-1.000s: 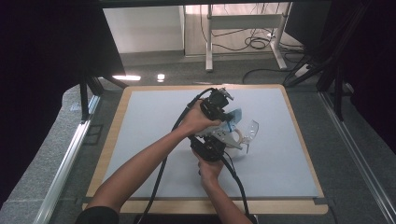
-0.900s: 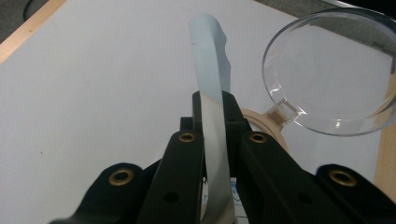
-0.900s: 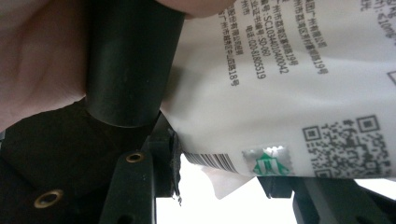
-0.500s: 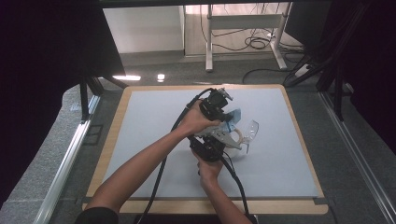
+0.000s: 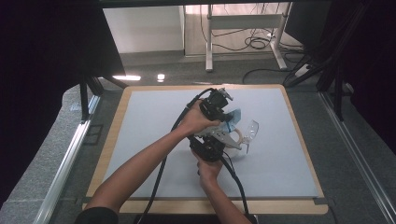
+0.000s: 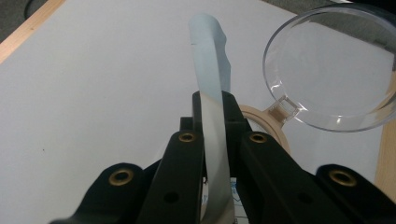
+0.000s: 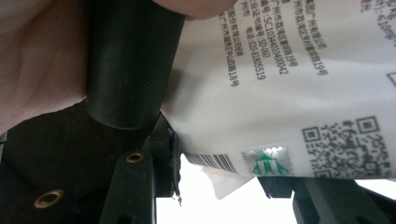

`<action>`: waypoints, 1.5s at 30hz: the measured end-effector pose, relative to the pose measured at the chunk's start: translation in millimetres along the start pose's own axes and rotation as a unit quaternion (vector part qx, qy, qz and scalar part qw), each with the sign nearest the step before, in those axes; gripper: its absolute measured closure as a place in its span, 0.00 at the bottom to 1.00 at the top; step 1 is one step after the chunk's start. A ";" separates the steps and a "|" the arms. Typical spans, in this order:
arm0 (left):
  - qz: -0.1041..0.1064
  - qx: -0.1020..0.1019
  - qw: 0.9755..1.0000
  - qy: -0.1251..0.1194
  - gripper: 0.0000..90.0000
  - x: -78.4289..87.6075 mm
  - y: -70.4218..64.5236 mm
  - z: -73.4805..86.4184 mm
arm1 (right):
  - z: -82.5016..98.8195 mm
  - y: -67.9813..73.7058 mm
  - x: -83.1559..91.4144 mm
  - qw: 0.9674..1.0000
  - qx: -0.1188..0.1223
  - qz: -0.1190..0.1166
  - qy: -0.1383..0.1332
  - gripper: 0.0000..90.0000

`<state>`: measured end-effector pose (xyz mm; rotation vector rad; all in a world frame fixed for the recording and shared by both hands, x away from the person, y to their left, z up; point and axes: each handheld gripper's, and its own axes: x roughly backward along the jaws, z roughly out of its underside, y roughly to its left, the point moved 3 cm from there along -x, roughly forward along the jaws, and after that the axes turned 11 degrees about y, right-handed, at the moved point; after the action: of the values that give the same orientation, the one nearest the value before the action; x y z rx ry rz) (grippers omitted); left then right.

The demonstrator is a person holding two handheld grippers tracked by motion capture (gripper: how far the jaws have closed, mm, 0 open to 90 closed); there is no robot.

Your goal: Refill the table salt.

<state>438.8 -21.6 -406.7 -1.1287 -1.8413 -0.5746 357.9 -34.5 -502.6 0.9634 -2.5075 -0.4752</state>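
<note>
Matt pale grey sheet on the table (image 5: 154,121), smooth, edged with light wood; glossy foil-like packet (image 7: 289,93), white printed face with small black text, barcode and codes, silvery sheen along its thin strip (image 6: 212,116); clear glossy plastic cup (image 6: 327,74) just beside that strip, with a tan matt ring below it; matt black plastic on the left gripper (image 6: 214,140) and right gripper (image 7: 219,186), brass-coloured metal inserts in both.
</note>
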 end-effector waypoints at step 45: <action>-0.001 -0.006 1.000 0.003 0.99 -1.6 0.1 -3.2 | -4.1 -0.5 -0.8 1.000 -0.006 0.004 -0.007 0.63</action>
<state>440.6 -24.6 -406.4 -1.1327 -1.8364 -0.5886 360.8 -35.0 -499.5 0.9492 -2.5169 -0.4972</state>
